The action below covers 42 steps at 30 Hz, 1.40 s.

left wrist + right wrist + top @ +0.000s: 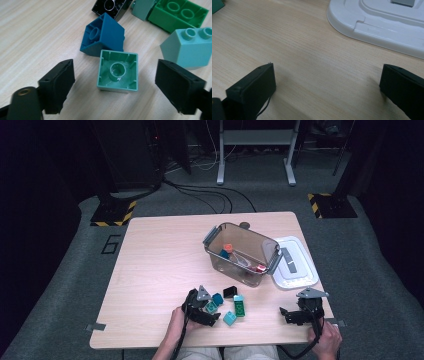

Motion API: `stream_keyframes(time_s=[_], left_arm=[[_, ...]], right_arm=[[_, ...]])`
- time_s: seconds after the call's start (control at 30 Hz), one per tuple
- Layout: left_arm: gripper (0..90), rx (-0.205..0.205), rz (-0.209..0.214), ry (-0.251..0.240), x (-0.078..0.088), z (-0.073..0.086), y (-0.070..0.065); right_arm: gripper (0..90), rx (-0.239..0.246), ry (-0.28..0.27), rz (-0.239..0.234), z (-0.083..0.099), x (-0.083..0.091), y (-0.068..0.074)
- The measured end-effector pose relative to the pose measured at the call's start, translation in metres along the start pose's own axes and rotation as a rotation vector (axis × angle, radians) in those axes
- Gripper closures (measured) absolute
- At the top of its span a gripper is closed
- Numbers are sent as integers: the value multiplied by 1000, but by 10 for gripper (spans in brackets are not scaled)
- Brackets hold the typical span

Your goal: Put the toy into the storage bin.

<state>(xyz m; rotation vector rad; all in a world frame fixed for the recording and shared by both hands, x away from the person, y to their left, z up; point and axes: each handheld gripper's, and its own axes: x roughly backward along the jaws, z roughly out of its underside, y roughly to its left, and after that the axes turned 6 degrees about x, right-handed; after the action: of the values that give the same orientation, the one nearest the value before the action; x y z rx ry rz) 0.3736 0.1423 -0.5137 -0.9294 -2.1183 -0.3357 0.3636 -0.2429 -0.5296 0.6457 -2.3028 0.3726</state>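
A mint-green brick (pixel 117 71) lies hollow side up on the wooden table, between the jaws of my left gripper (pixel 115 85). The black pads stand apart from it on both sides, so the gripper is open. Just beyond lie a dark blue brick (pixel 103 35), a black brick (pixel 110 6), a green brick (pixel 178 13) and a pale teal brick (pixel 191 47). In the high view the left gripper (pixel 211 311) sits at the left of this cluster near the front edge. My right gripper (pixel 290 315) rests open at the front right, over bare wood (pixel 327 87).
A clear plastic bin (pixel 265 247) with a few small pieces inside stands past the bricks at mid-table. Its white lid (pixel 295 265) lies flat to the right, and its edge (pixel 382 22) is just ahead of the right gripper. The table's front edge is close.
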Motion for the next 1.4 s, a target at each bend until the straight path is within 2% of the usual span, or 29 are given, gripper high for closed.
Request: stream_keyframes(time_s=[0.03, 0.07, 0.1, 0.17, 0.2, 0.5, 0.53, 0.7, 0.73, 0.8, 1.13, 1.2, 1.4], left_arm=[[306, -6, 5, -7, 0, 1, 0], [333, -6, 3, -17, 1, 1, 0], [400, -11, 8, -17, 2, 1, 0], [559, -7, 7, -41, 3, 3, -1], [578, -5, 3, -43, 3, 5, -2], [587, -3, 1, -74, 15, 4, 0], [587, 17, 2, -95, 19, 3, 3], [587, 32, -10, -99, 24, 3, 9], [587, 45, -15, -105, 27, 2, 14], [587, 44, -19, -103, 29, 0, 16], [586, 63, -58, -121, 44, -17, 31], [586, 74, -67, -142, 48, -22, 35], [586, 55, -77, -152, 60, -38, 41]], right_arm=[[0, 0, 1, 2, 0, 0, 0], [0, 0, 1, 1, 0, 0, 0], [0, 1, 1, 2, 0, 0, 0], [0, 0, 0, 2, 0, 0, 0], [0, 0, 1, 1, 0, 0, 0], [0, 0, 0, 2, 0, 0, 0], [0, 0, 1, 2, 0, 0, 0], [0, -1, 1, -1, 0, 0, 0], [0, -1, 1, -2, 0, 0, 0], [0, 1, 0, -5, 0, 0, 0], [0, 9, -1, -11, -1, -1, 0], [0, 7, 1, -10, -1, -1, 1], [0, 2, 2, -11, -2, -2, 2]])
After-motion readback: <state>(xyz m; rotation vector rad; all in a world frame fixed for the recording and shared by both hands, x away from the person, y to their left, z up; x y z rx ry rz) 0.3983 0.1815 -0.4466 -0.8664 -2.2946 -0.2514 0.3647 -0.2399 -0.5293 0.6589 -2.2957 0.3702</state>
